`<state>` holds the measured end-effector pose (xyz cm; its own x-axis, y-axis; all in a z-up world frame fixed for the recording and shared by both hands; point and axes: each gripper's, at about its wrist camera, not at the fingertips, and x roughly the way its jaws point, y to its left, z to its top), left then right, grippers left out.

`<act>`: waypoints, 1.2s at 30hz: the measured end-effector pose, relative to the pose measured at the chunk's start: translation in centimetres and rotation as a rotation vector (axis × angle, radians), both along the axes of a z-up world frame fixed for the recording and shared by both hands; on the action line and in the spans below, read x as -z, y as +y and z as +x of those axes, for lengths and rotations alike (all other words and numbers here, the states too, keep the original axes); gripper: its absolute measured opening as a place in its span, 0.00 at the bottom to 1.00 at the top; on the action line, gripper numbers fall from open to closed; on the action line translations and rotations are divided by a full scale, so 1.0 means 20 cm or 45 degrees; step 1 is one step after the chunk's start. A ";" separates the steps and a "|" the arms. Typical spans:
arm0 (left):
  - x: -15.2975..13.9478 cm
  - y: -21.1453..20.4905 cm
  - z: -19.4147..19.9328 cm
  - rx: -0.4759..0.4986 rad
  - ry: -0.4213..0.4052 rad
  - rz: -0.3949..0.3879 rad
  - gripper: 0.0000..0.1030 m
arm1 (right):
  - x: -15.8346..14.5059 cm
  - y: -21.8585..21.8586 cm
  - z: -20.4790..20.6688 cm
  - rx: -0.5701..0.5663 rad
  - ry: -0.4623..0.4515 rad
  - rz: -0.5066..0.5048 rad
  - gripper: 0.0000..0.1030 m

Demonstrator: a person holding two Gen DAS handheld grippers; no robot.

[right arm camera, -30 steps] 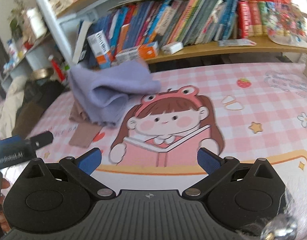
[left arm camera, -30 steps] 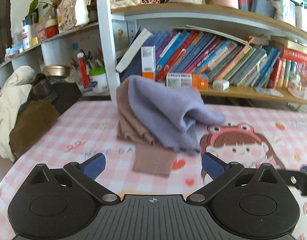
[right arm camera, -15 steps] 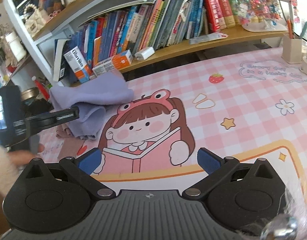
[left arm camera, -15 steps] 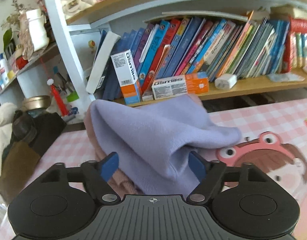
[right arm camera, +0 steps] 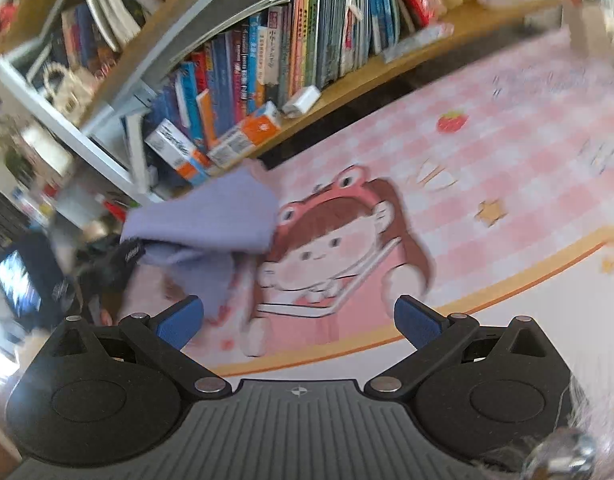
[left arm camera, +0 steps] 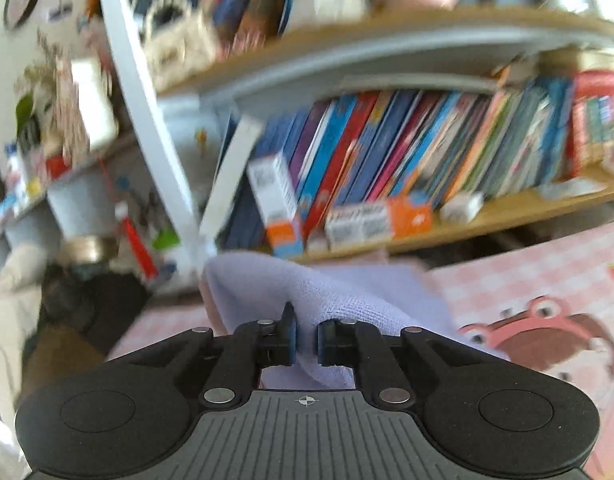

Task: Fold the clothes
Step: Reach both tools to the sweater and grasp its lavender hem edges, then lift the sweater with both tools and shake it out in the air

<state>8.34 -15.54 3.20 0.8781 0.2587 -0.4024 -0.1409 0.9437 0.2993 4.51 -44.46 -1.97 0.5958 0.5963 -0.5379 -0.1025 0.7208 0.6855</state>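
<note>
left tongs [left arm camera: 305,340] pinching the purple garment [left arm camera: 347,296]; right tongs [right arm camera: 299,320] spread wide and empty

the left jaws have just been closing, and a fold of purple knit sits pressed between the pads. the garment lies bunched directly ahead of the left tongs and up-left of the right tongs, over a pink piece on the worktop [right arm camera: 507,152]. judgement: confirm the pinch takes one layer only, lift gently, then bring the right tongs to the far edge before spreading it.
</note>
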 end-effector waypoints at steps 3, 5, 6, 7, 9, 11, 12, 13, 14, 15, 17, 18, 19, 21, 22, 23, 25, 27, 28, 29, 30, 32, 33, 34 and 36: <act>-0.09 -0.06 -0.17 0.059 -0.043 -0.001 0.09 | 0.06 -0.01 0.04 -0.033 0.136 0.237 1.00; -0.13 -0.11 -0.28 0.083 -0.062 0.004 0.09 | 0.11 0.00 0.06 -0.048 0.234 0.383 1.00; -0.15 -0.13 -0.32 0.093 -0.069 0.004 0.09 | 0.14 -0.01 0.07 -0.050 0.287 0.455 1.00; -0.17 -0.16 -0.37 0.101 -0.074 0.005 0.09 | 0.17 -0.01 0.07 -0.045 0.339 0.526 1.00; -0.19 -0.20 -0.45 0.115 -0.079 0.007 0.09 | 0.23 -0.02 0.08 -0.027 0.440 0.663 1.00; -0.21 -0.25 -0.52 0.126 -0.080 0.007 0.09 | 0.28 -0.04 0.08 -0.007 0.524 0.784 1.00; -0.22 -0.26 -0.55 0.131 -0.079 0.004 0.09 | 0.30 -0.04 0.08 -0.001 0.553 0.830 1.00; -0.22 -0.29 -0.58 0.137 -0.077 0.004 0.09 | 0.31 -0.04 0.08 0.001 0.581 0.857 1.00; -0.23 -0.31 -0.61 0.145 -0.076 0.007 0.09 | 0.32 -0.04 0.08 0.002 0.608 0.874 1.00; -0.24 -0.33 -0.64 0.154 -0.075 0.015 0.09 | 0.34 -0.04 0.08 0.002 0.636 0.891 0.99; -0.24 -0.35 -0.66 0.156 -0.071 0.025 0.09 | 0.36 -0.02 0.08 -0.005 0.681 0.895 0.99; -0.24 -0.36 -0.68 0.154 -0.069 0.028 0.09 | 0.37 -0.02 0.07 -0.013 0.701 0.889 0.98; -0.24 -0.37 -0.69 0.150 -0.068 0.030 0.09 | 0.38 -0.02 0.06 -0.022 0.713 0.876 0.97; -0.24 -0.37 -0.70 0.132 -0.069 0.030 0.09 | 0.39 -0.02 0.04 -0.040 0.723 0.859 0.97; -0.24 -0.37 -0.70 0.124 -0.069 0.031 0.09 | 0.40 -0.02 0.03 -0.051 0.732 0.865 0.94; -0.24 -0.37 -0.71 0.115 -0.069 0.034 0.09 | 0.40 -0.03 0.01 -0.066 0.743 0.874 0.91; -0.23 -0.37 -0.71 0.102 -0.060 0.047 0.09 | 0.39 -0.02 -0.02 -0.121 0.752 0.903 0.86; -0.23 -0.37 -0.71 0.093 -0.059 0.061 0.09 | 0.36 -0.03 -0.04 -0.158 0.729 0.917 0.71; -0.23 -0.38 -0.72 0.090 -0.061 0.067 0.09 | 0.34 -0.04 -0.04 -0.159 0.703 0.906 0.58; -0.23 -0.38 -0.72 0.091 -0.063 0.067 0.09 | 0.33 -0.05 -0.04 -0.144 0.680 0.904 0.48; -0.24 -0.38 -0.72 0.093 -0.064 0.068 0.09 | 0.33 -0.06 -0.04 -0.120 0.658 0.907 0.31; -0.25 -0.39 -0.73 0.108 -0.066 0.074 0.09 | 0.35 -0.09 -0.02 -0.096 0.645 0.956 0.09; -0.25 -0.39 -0.73 0.117 -0.067 0.076 0.09 | 0.34 -0.11 -0.02 -0.091 0.609 0.968 0.09; -0.26 -0.40 -0.74 0.127 -0.070 0.077 0.09 | 0.32 -0.14 -0.02 -0.086 0.558 0.973 0.09; -0.30 -0.41 -0.75 0.162 -0.106 0.056 0.08 | 0.24 -0.21 0.00 -0.063 0.424 1.007 0.08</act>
<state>-6.66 -23.78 9.22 0.9348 0.1588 -0.3178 -0.0467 0.9417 0.3333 4.60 -48.71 -6.68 0.4442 0.8908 -0.0951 0.1745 0.0181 0.9845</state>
